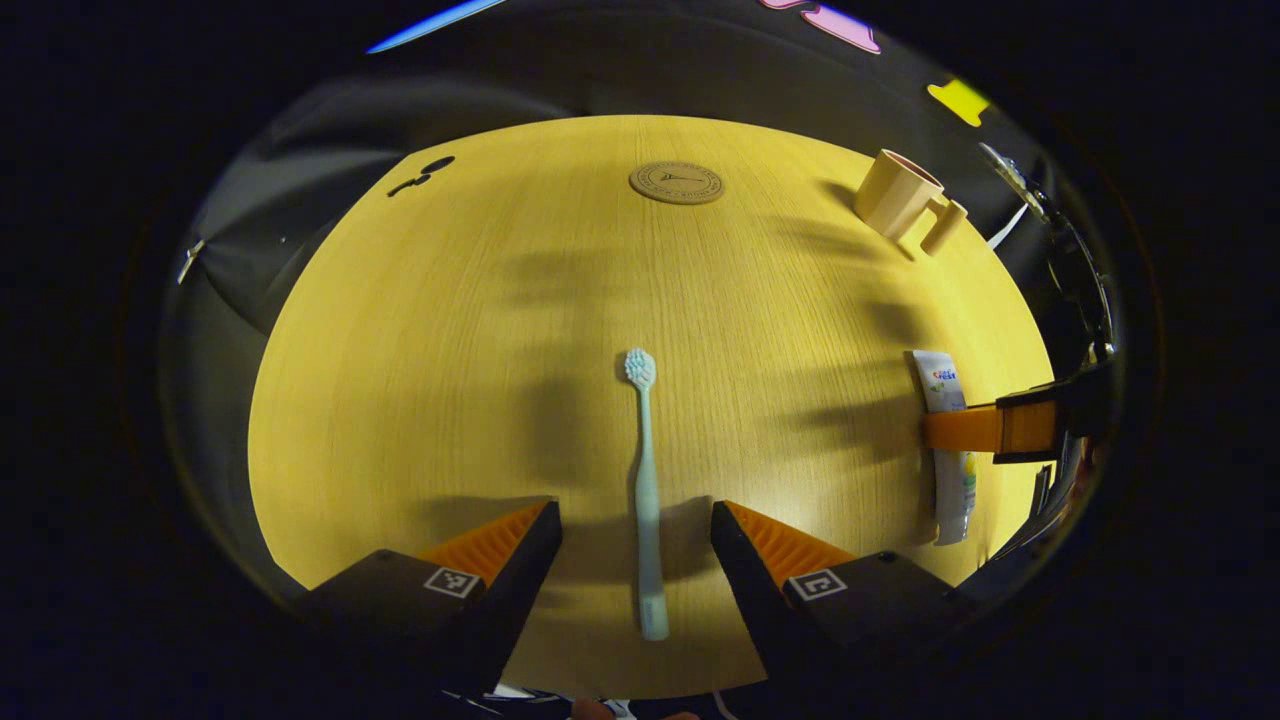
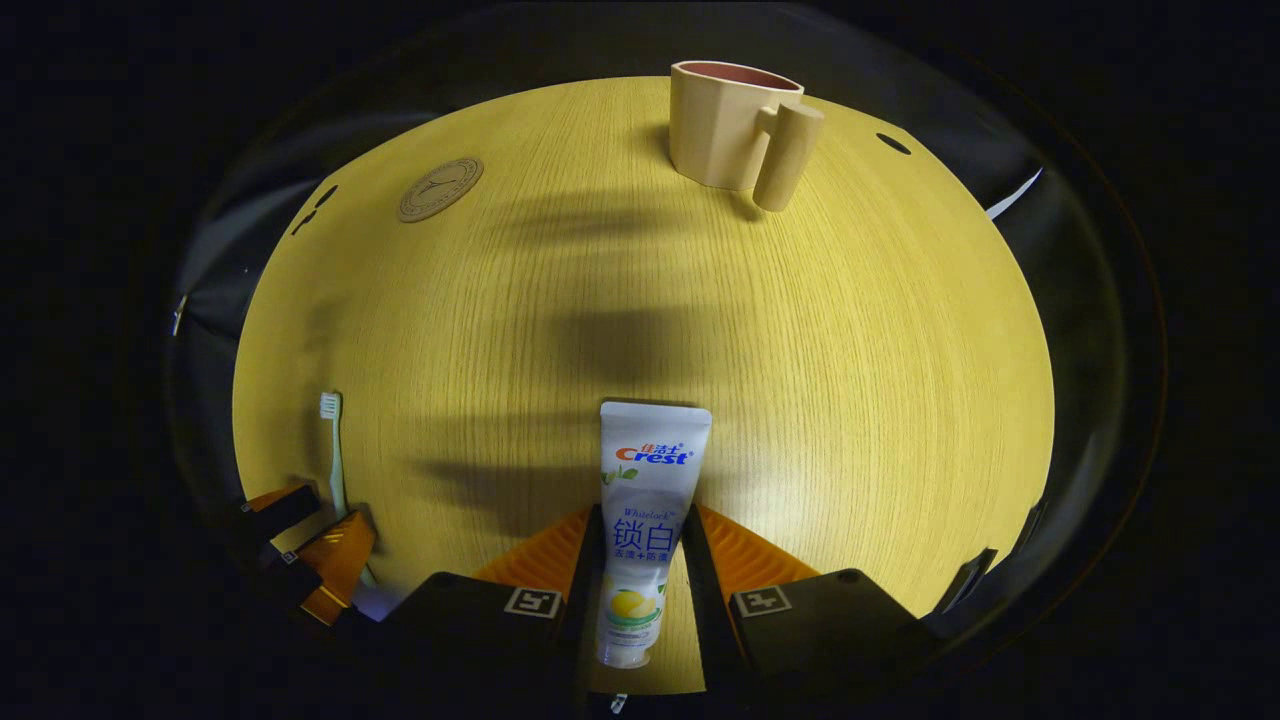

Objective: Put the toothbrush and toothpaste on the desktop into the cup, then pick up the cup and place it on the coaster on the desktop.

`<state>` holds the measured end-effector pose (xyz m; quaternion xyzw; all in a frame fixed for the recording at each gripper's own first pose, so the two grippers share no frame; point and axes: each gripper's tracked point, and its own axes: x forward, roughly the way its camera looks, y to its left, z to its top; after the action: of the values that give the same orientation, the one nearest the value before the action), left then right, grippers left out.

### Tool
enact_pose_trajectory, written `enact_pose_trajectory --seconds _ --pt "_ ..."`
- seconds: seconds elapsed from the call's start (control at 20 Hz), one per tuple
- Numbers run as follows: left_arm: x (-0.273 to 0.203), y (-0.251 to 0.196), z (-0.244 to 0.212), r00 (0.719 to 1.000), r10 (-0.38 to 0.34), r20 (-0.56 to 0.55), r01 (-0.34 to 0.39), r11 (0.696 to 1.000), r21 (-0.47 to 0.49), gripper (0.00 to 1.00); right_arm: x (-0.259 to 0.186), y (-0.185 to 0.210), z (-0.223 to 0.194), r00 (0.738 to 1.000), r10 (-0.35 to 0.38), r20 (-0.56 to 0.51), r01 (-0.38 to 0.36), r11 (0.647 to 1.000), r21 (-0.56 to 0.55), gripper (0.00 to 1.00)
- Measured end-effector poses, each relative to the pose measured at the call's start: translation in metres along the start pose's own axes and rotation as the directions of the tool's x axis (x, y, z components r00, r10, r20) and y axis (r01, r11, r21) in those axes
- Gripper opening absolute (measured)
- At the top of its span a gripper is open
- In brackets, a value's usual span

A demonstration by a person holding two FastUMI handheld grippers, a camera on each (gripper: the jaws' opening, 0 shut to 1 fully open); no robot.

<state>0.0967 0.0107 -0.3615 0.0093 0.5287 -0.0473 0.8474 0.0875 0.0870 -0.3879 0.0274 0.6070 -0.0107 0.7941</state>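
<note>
In the left gripper view, the left gripper (image 1: 636, 530) hangs low over the round wooden tabletop (image 1: 450, 330) with its jaws spread wide, one finger on each side of the pale blue toothbrush (image 1: 647, 490) and neither touching it. The toothbrush lies flat on the wood, bristle head pointing away from the camera and handle end reaching back between the fingers. Farther off, the round coaster (image 1: 676, 183) sits bare near the far edge of the table, and the beige cup (image 1: 896, 194) stands upright to its right, its thick handle on the right side. At the right of this view the toothpaste tube (image 1: 948, 450) lies flat with the right gripper (image 1: 985, 428) across its middle. In the right gripper view, the right gripper (image 2: 640, 545) has both fingers pressed against the sides of the white toothpaste tube (image 2: 645, 520), which lies on the tabletop (image 2: 850, 350) with its crimped end pointing away and its cap end toward the camera. The cup (image 2: 725, 125) stands well ahead near the far edge, handle facing the camera, with the coaster (image 2: 440, 188) well to its left. The toothbrush (image 2: 331, 450) and the left gripper (image 2: 300, 545) show at the lower left.
</note>
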Motion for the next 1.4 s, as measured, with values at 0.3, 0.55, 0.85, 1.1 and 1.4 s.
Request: enact_pose_trajectory --seconds 0.3,0.55,0.85,1.1,1.4 --pt "0.0039 -0.0036 0.0024 0.999 -0.001 -0.033 0.002 0.999 0.04 0.9 -0.0003 0.0002 0.0006 1.0 0.005 -0.006 -0.005 1.0 0.006 0.47" --pt "0.0013 -0.0072 0.0006 0.997 -0.005 -0.071 0.009 0.999 0.051 0.63 -0.0007 0.0002 0.0004 1.0 0.009 -0.013 -0.009 1.0 0.016 0.47" --pt "0.0021 -0.0042 0.0016 0.995 -0.023 -0.092 0.024 1.0 0.006 0.16 -0.0007 -0.0002 0.0003 1.0 -0.001 -0.013 0.001 1.0 0.003 0.45" --pt "0.0019 -0.0038 0.0041 0.997 -0.024 -0.073 0.023 0.999 -0.022 0.07 -0.0021 -0.0009 0.0002 1.0 0.006 -0.006 -0.006 1.0 0.001 0.35" --pt "-0.0007 -0.0053 -0.0005 0.999 -0.035 -0.036 0.031 0.995 -0.091 0.07 -0.003 -0.0022 0.0019 0.997 0.054 0.058 -0.058 0.997 0.058 0.3"
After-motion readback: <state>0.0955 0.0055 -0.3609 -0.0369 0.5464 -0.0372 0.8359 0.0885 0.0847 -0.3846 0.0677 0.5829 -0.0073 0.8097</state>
